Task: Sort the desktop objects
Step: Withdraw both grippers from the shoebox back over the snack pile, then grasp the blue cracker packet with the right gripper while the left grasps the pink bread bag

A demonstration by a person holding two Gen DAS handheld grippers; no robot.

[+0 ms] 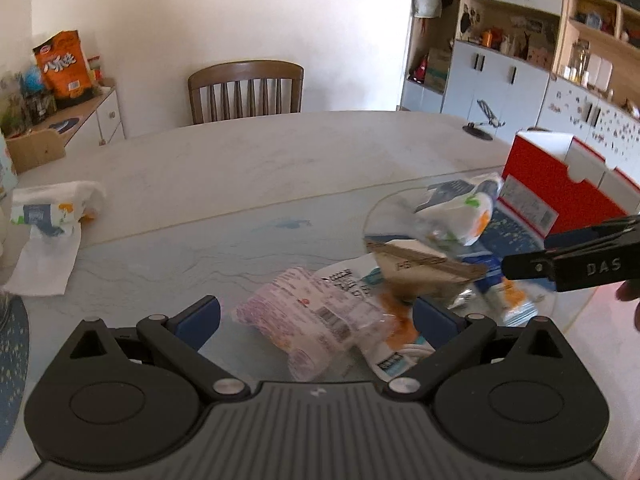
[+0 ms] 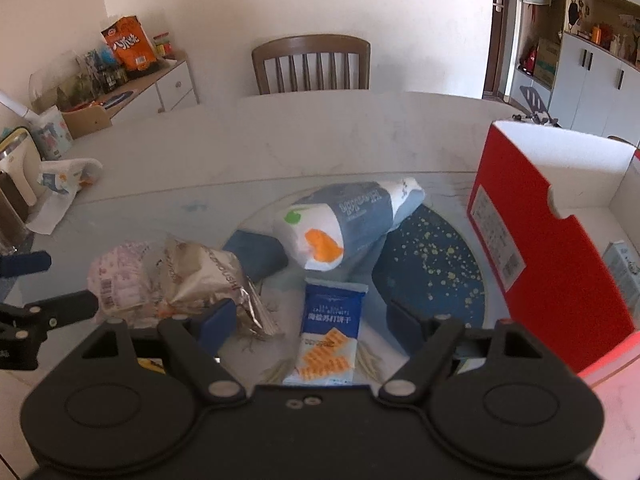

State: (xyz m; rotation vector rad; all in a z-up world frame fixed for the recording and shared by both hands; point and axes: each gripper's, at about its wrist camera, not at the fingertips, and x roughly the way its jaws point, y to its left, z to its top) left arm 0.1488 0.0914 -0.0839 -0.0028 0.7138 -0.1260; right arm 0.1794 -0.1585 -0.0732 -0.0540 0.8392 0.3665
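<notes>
Holding both claws spread wide, I have nothing pinched in either. My left gripper (image 1: pixel 316 316) hangs over the near part of the tabletop (image 1: pixel 248 160), its blue fingers (image 1: pixel 200 320) straddling a pink-printed packet (image 1: pixel 304 320) that lies flat on the glass. My right gripper (image 2: pixel 308 320) sits just to the right, its fingers either side of a blue cracker packet (image 2: pixel 330 332) lying lengthwise toward me. A crumpled silvery-brown bag (image 2: pixel 204 276) rests against the pink packet, touching it. Beyond these, a fat white pack with blue and orange print (image 2: pixel 352 220) lies tilted over a dark blue speckled mat (image 2: pixel 436 264). At the right edge stands an open red box (image 2: pixel 536 232), white inside, with a small carton (image 2: pixel 622 276) in it. Far off near the left edge lies another white pack on a loose tissue (image 1: pixel 48 232). A wooden chair (image 1: pixel 246 90) stands at the far edge.
</notes>
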